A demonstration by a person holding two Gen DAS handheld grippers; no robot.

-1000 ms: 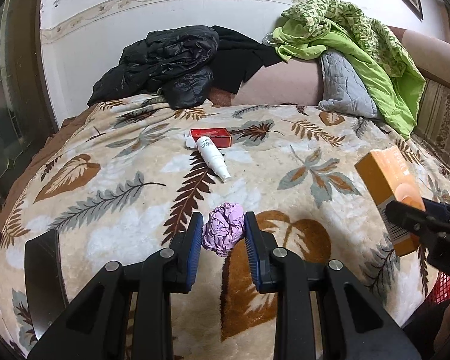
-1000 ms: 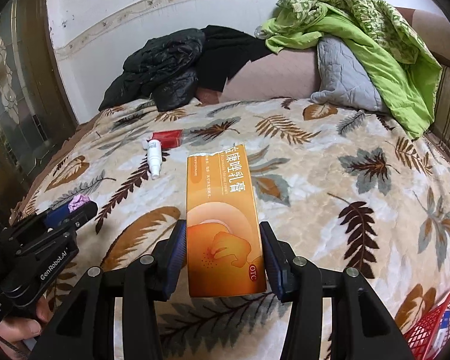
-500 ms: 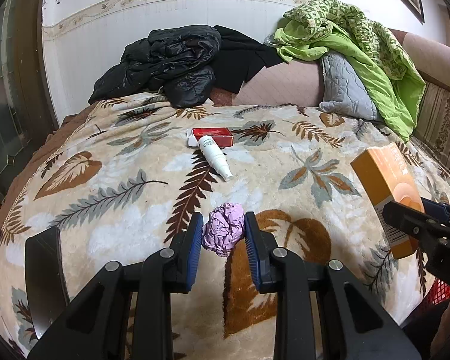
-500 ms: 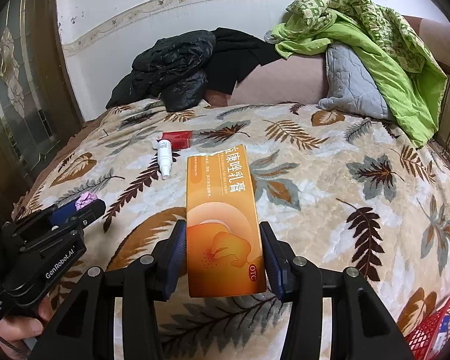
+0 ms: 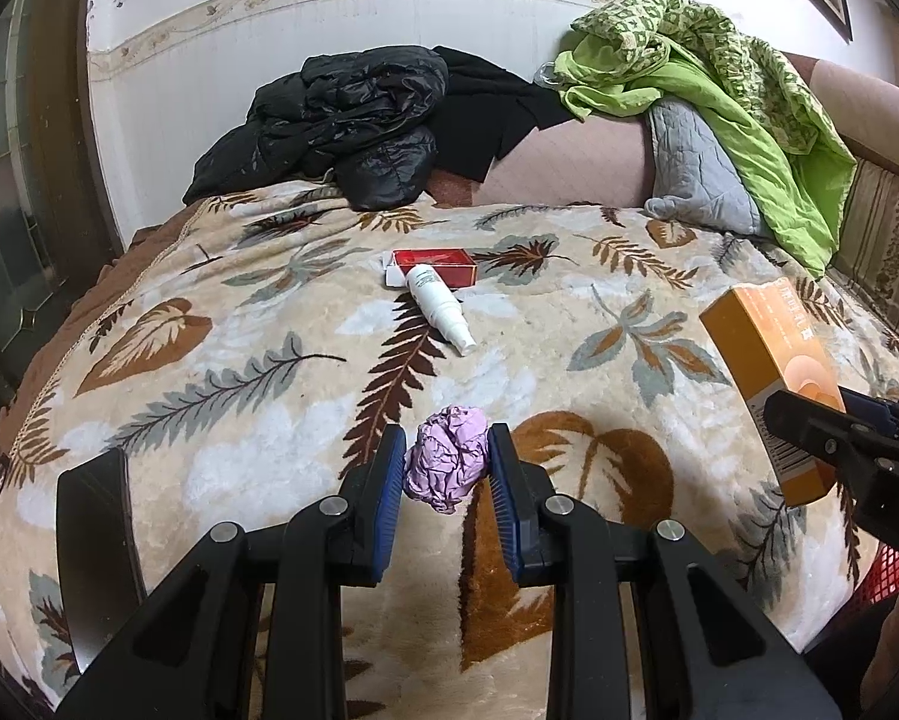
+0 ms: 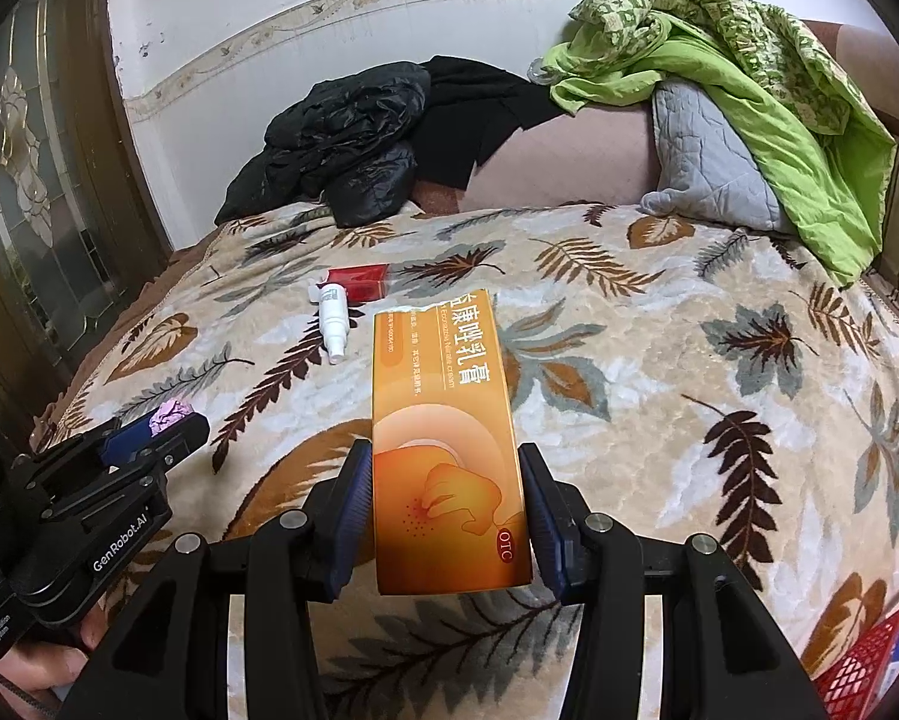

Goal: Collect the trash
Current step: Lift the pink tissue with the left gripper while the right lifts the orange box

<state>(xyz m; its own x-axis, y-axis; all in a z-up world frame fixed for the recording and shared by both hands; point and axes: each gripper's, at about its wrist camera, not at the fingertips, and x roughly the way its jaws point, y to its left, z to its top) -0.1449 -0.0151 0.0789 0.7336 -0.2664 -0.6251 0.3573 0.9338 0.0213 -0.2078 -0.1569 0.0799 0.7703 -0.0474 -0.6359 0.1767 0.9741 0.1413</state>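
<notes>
Left gripper (image 5: 446,471) pinches crumpled lilac paper wad (image 5: 447,466), soft and springy; a light squeeze could let it pop free. Right gripper (image 6: 446,501) clamps glossy orange carton (image 6: 446,438) at its lower end only; it could pivot. Both held above plush leaf-print blanket (image 5: 257,372). Red mesh basket (image 6: 869,654) beside blanket's right edge.

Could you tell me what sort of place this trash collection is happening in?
Most likely a lived-in bedroom at home: a bed under a leaf-patterned blanket, a grey quilted pillow at its head, and a black puffer jacket and green bedding heaped by the wall.
</notes>
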